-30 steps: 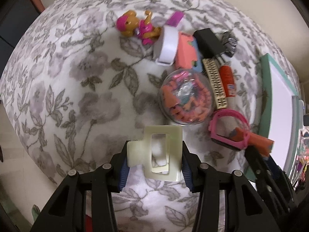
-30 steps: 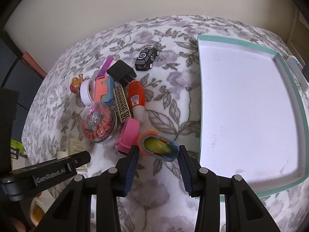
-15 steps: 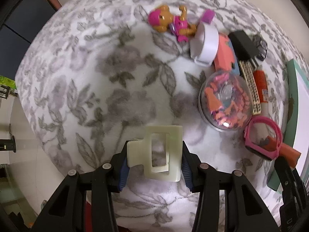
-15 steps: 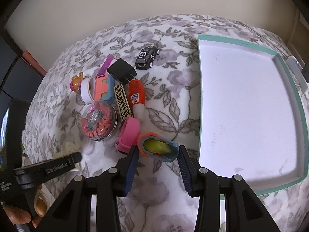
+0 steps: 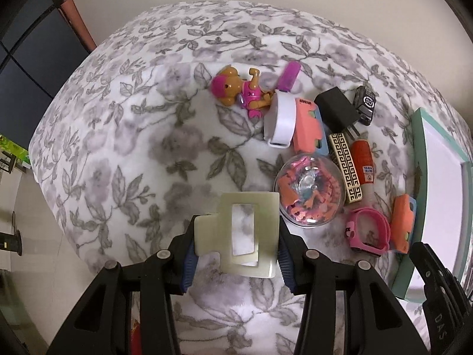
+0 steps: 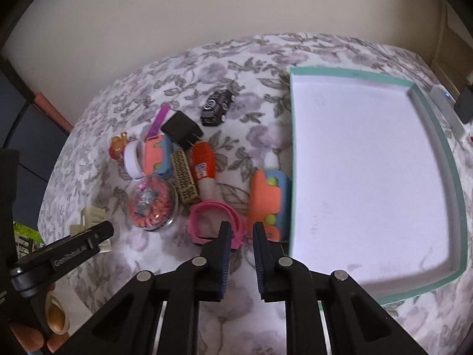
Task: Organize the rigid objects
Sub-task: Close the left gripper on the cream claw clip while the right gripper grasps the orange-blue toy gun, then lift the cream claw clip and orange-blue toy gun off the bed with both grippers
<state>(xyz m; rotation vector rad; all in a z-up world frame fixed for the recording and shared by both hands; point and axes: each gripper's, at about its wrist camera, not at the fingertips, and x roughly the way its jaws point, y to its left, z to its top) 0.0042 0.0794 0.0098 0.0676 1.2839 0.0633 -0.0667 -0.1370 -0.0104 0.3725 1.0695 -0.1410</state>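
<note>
My left gripper [image 5: 236, 245] is shut on a cream hair claw clip [image 5: 246, 230] and holds it above the floral cloth. My right gripper [image 6: 241, 236] is empty, its jaws a narrow gap apart. The orange and blue toy [image 6: 267, 204] lies on the cloth just ahead of it, against the teal tray's [image 6: 437, 288] left wall. The toy also shows in the left wrist view [image 5: 403, 222]. A pink band [image 6: 215, 222] lies just left of the right fingertips. The tray's white floor holds nothing.
A cluster lies left of the tray: clear dome of beads [image 5: 310, 192], patterned bar [image 5: 344, 167], orange glue stick [image 5: 363, 159], black plug [image 5: 335, 112], toy car [image 6: 217, 106], white ring [image 5: 280, 121], coral toy [image 5: 307, 128], dog figure [image 5: 239, 91], purple stick [image 5: 288, 75].
My right gripper let go of the orange and blue toy, which now lies beside the tray wall, and its jaws narrowed. My left gripper, still holding the clip, swung its view toward the cluster.
</note>
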